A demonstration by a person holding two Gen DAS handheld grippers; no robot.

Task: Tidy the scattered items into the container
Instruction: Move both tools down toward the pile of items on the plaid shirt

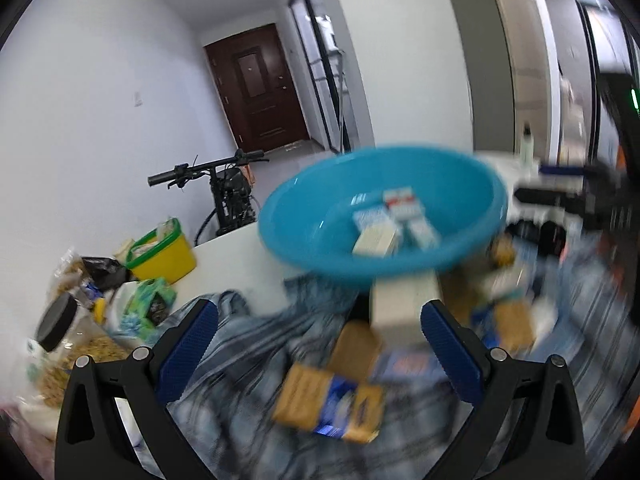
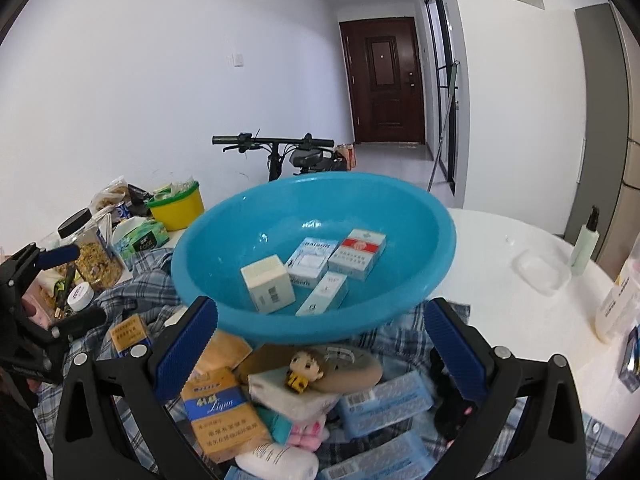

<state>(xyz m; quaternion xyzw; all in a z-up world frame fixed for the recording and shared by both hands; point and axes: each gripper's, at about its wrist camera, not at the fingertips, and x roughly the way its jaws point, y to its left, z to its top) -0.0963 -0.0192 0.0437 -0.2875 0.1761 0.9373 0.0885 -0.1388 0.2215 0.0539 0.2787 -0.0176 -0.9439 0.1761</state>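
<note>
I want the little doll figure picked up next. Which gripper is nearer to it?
Right. The right gripper hangs open directly over the doll figure, which sits between its fingers. The left gripper is off to the doll's left, above the plaid cloth.

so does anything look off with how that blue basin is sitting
Yes. The blue basin is tilted, its near edge propped on the plaid cloth and clutter rather than flat on the white table. The four boxes inside lie toward its near side.

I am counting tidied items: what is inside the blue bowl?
Four small boxes lie in the blue bowl; one has a red label. The near rim hides a little of the floor.
</note>
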